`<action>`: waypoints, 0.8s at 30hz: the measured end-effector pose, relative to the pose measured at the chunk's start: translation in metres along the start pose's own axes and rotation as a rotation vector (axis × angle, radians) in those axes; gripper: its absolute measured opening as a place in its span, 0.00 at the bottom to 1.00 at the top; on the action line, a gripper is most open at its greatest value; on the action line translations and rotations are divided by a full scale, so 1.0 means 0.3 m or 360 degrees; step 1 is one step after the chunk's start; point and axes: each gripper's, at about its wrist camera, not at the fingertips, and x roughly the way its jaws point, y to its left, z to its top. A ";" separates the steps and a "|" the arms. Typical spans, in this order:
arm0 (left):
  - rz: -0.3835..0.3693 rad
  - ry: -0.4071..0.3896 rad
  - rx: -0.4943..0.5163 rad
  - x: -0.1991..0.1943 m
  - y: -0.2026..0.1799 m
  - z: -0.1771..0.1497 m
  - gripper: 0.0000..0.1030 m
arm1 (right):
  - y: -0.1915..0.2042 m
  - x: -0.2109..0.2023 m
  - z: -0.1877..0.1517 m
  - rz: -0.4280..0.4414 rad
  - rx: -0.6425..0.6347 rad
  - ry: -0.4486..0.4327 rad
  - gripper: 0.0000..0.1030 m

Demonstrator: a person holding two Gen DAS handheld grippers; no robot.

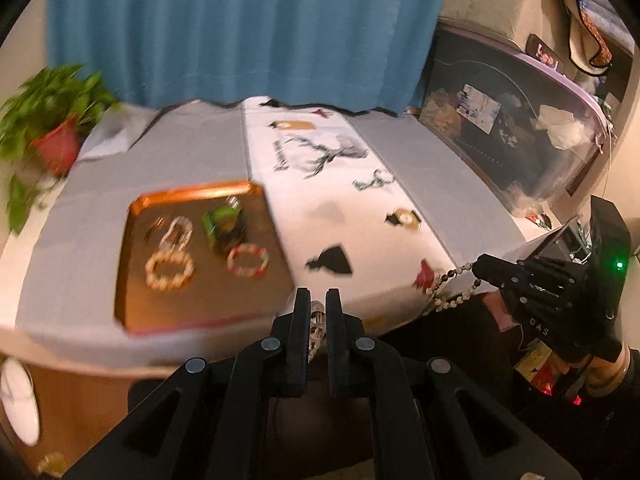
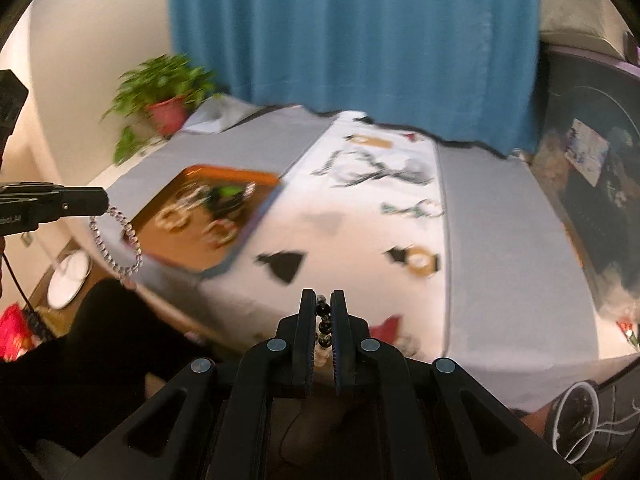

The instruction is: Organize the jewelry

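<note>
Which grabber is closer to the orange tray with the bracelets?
Left. The left gripper hangs just off the orange tray, at its near corner. The right gripper is farther off, across the white cloth.

Warm, dim indoor light. Beyond our sharp black left gripper [image 1: 318, 312] and right gripper [image 2: 323, 312], the orange rectangular metal tray [image 1: 168, 304] smears with motion blur; fisheye bends edges, corners vignette black.

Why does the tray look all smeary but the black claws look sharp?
Left wrist view: the orange tray and plant are motion-blurred, the left hand-held gripper crisp. Right wrist view: same smear on the tray; the right hand-held gripper is sharp; fisheye bends the table edge.
</note>
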 end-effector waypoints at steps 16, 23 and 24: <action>0.0056 -0.0078 -0.0229 -0.173 0.147 -0.253 0.05 | 0.347 -0.054 -0.081 0.0166 -0.0297 0.0069 0.07; 0.0077 -0.0101 -0.0220 -0.174 0.182 -0.231 0.05 | 0.388 -0.017 -0.040 0.0167 -0.0329 0.0079 0.07; 0.0076 -0.0101 -0.0226 -0.170 0.192 -0.226 0.05 | 0.389 -0.011 -0.033 0.0168 -0.0332 0.0081 0.07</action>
